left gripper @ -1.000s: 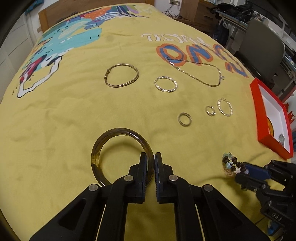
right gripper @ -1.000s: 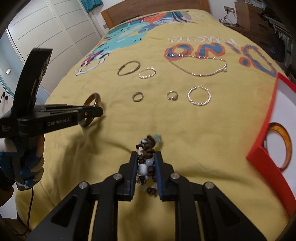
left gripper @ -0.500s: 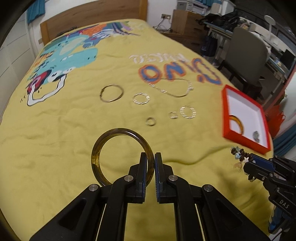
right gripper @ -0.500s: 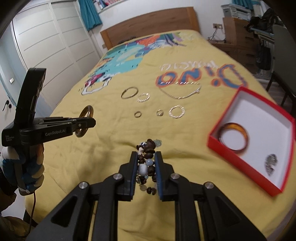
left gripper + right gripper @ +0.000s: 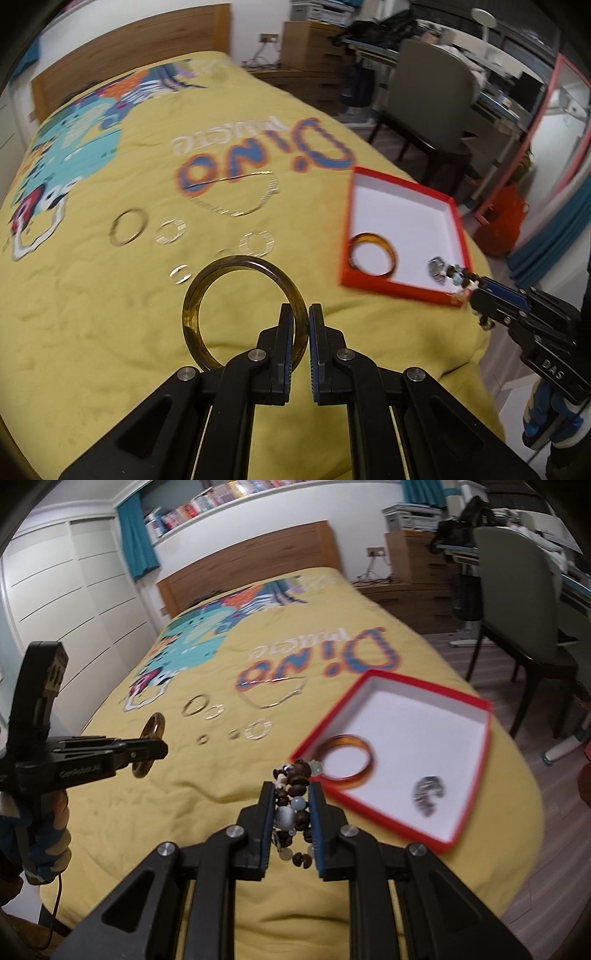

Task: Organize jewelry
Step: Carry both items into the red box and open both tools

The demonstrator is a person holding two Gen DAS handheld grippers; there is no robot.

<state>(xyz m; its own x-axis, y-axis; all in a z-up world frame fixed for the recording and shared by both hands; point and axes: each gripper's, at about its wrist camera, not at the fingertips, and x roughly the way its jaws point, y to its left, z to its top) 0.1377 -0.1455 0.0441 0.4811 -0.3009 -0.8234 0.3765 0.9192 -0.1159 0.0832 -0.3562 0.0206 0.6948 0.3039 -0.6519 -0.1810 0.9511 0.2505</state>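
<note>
My left gripper (image 5: 301,314) is shut on a dark amber bangle (image 5: 236,266) and holds it above the yellow bedspread (image 5: 110,314); it also shows in the right wrist view (image 5: 147,751). My right gripper (image 5: 291,794) is shut on a brown and white beaded bracelet (image 5: 291,786), lifted near the front corner of a red box (image 5: 384,823) with a white inside. The red box (image 5: 402,290) holds an orange bangle (image 5: 349,762) and a small silver piece (image 5: 428,794). A silver chain (image 5: 236,206), a gold bangle (image 5: 127,230) and several silver rings (image 5: 170,232) lie on the bedspread.
The bed's right edge drops to a wood floor (image 5: 554,812). A grey chair (image 5: 428,110) and a cluttered desk (image 5: 498,103) stand to the right. A wooden headboard (image 5: 251,561) and white wardrobe doors (image 5: 66,602) are at the far end and left.
Both grippers have lifted and swung right with their pieces; the red box has come nearer and more central in both views. The jewelry on the bedspread has not moved.
</note>
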